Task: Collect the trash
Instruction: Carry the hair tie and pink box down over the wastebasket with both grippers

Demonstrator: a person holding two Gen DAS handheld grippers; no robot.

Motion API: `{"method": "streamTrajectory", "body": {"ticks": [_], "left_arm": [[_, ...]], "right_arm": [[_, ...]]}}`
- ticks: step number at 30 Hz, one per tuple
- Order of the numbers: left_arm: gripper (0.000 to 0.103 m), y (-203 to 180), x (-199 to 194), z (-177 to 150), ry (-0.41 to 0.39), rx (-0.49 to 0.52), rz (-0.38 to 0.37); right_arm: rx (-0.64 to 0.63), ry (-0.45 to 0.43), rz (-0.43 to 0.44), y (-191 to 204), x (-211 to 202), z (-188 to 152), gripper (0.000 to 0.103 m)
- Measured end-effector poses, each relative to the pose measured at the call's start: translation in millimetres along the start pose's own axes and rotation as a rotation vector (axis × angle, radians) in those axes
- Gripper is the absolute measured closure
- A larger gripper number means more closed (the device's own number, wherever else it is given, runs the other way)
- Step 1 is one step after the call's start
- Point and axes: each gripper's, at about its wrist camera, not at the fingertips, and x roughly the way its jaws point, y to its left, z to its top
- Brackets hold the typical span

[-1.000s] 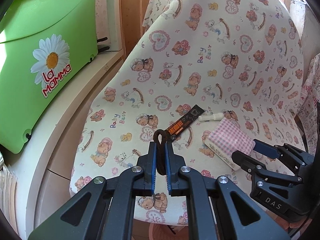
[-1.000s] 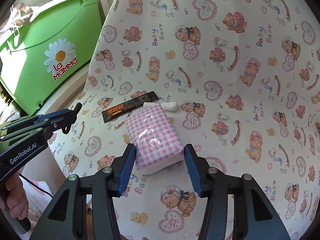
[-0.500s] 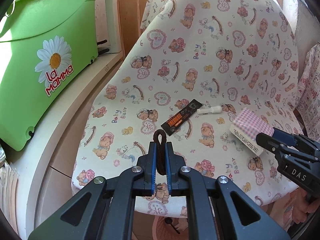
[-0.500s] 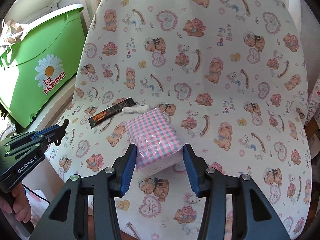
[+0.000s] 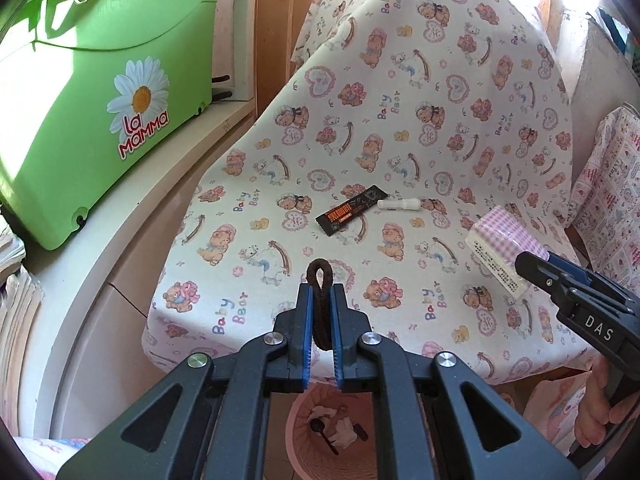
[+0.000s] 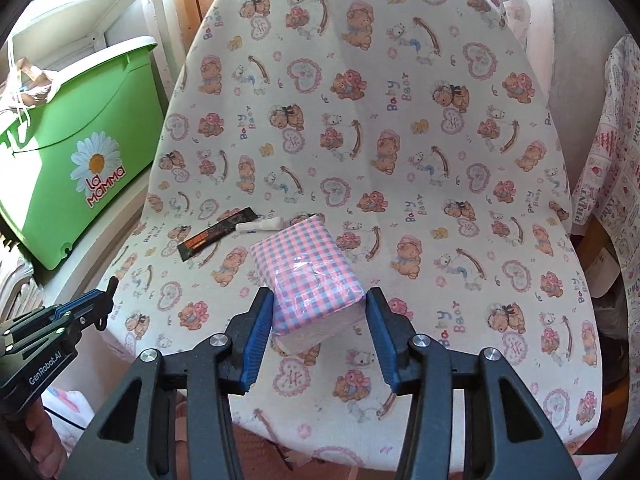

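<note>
Trash: we see a black wrapper (image 5: 351, 215) with orange print and a small white tube (image 5: 399, 204) lying just beside each other on the chair seat, centre of the left wrist view.
Hair tie: a dark brown hair tie (image 5: 320, 296) stands as an upright loop, pinched between our left tool's blue pads.
Left tool: our left tool (image 5: 320, 312) is closed down tight on the hair tie; in the right wrist view it shows at the lower left edge (image 6: 105, 300), off the front of the seat.
Tissue pack: a pink-checked tissue pack (image 6: 310, 268) sits between our right tool's fingers, which press both its sides.
Right tool: our right tool (image 6: 318, 320) is partly closed, gripping the pack near the front of the chair seat.
Basket: a pink basket (image 5: 298, 436) with scraps inside sits at the bottom centre of the left wrist view, under our left tool.
Chair: a chair (image 6: 400, 80) covered in teddy-bear cloth fills both views.
Bucket: a green bucket (image 5: 80, 92) with a daisy label rests on a ledge, upper left.
</note>
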Motion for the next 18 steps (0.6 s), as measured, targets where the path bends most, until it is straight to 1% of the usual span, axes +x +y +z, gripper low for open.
{"method": "streamTrajectory", "body": {"ticks": [3, 6, 8, 10, 12, 15, 18], "left_arm": [[0.095, 2.6, -7.0, -7.9, 0.024, -0.010, -0.019], [0.095, -0.3, -7.7, -13.4, 0.061, -0.002, -0.039], [0.095, -3.4, -6.5, -14.9, 0.082, 0.004, -0.049], [0.095, -5.1, -6.0, -17.4, 0.100, 0.005, -0.046], [0.095, -5.5, -5.8, -21.8, 0.124, -0.002, -0.068], [0.095, -7.4, -2.3, -33.0, 0.181, -0.009, -0.092], [0.095, -10.5, 7.1, -44.0, 0.247, -0.005, -0.088]], "right_arm": [[-0.019, -0.008, 0.046, 8.2, -17.4, -4.0, 0.053], [-0.072, -0.041, 0.056, 21.8, -36.6, -10.5, 0.053], [-0.065, -0.037, 0.088, 26.0, -45.6, -16.0, 0.053], [-0.052, -0.026, 0.103, 27.9, -52.8, -23.2, 0.053], [-0.036, -0.011, 0.112, 27.2, -58.8, -31.8, 0.053], [-0.009, 0.028, 0.144, 22.9, -64.9, -45.5, 0.053], [-0.069, 0.098, 0.142, 28.4, -63.5, -61.7, 0.053]]}}
